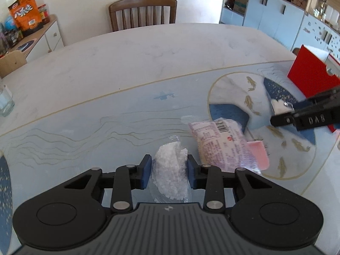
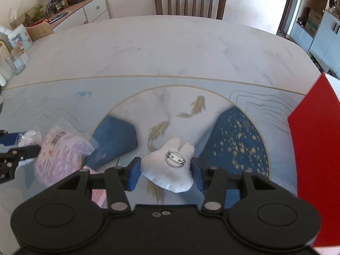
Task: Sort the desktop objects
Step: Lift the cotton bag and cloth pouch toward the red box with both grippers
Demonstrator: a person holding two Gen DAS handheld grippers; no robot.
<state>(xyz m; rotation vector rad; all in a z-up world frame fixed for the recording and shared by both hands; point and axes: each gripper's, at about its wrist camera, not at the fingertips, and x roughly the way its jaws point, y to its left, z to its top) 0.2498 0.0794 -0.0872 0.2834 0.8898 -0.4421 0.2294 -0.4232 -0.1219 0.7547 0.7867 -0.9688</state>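
Left gripper (image 1: 169, 170) pinches a crinkly clear bag of white granules (image 1: 170, 176), its long axis running straight ahead along the fingers. Beside it on the glossy fish-print mat (image 1: 106, 127) lies a soft pink printed packet (image 1: 225, 146), angled toward the right. Right gripper (image 2: 165, 171) clamps a plush white brooch (image 2: 170, 170), metal pin-back (image 2: 175, 159) facing up, lobes pointing forward. A stiff red box (image 2: 314, 148) stands close on the right; the marble table (image 2: 159, 48) stretches open ahead.
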